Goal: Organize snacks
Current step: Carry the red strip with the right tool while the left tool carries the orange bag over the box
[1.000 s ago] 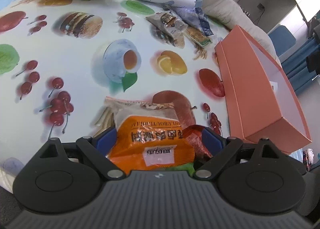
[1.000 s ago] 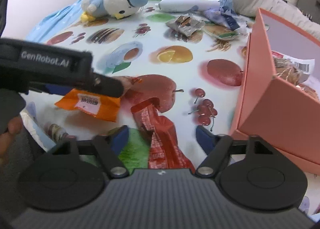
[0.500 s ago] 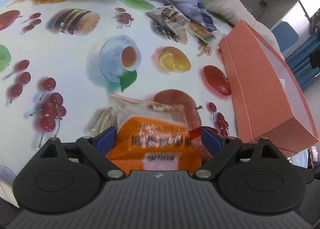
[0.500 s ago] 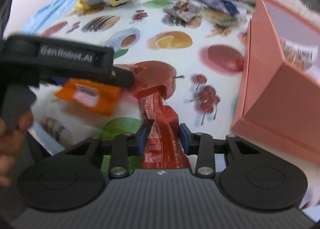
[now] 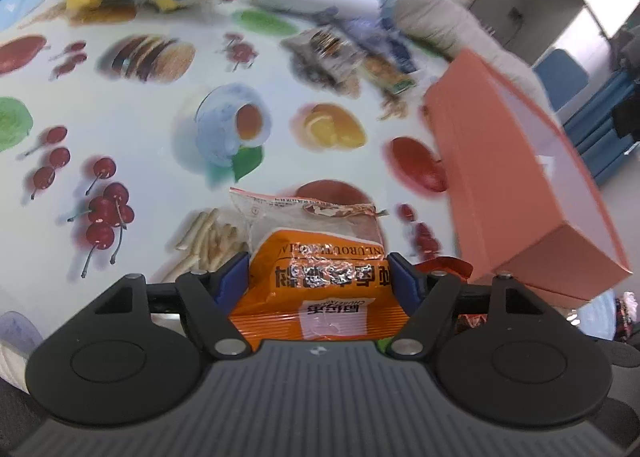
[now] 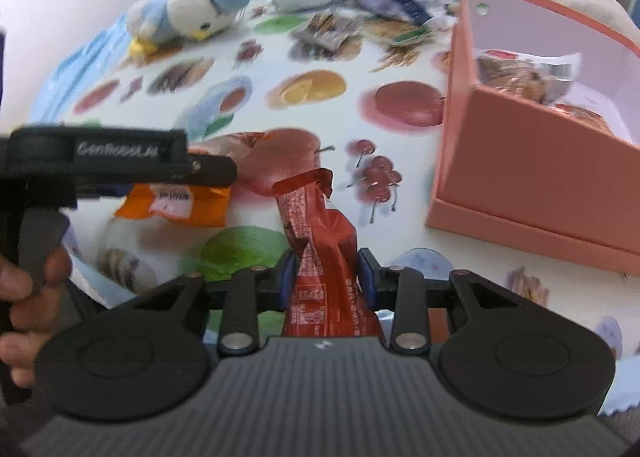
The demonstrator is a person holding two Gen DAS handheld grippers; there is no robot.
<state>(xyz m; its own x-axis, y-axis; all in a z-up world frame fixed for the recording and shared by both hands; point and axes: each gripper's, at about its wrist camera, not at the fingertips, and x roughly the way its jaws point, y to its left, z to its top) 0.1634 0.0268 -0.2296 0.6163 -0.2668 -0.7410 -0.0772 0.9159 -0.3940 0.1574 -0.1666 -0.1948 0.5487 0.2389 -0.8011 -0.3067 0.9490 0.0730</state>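
Beside box wall (image 6: 516, 161) | right tool (image 6: 326, 281) grips red packet (image 6: 320, 225) | left tool (image 5: 318, 277) closing round orange packet (image 5: 320, 277)

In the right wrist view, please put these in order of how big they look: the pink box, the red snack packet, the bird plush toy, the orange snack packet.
1. pink box, by far the largest.
2. and 3. red snack packet and bird plush toy: alike; the packet is much nearer, so no ranking.
4. orange snack packet, partly hidden by the left gripper.

The orange snack packet (image 5: 318, 281) is glossy crinkled foil-plastic, as is the red wrapper (image 6: 320, 241). At two o'clock the salmon box (image 5: 516, 193) looks like matt card. The printed tablecloth (image 5: 152, 161) is smooth.
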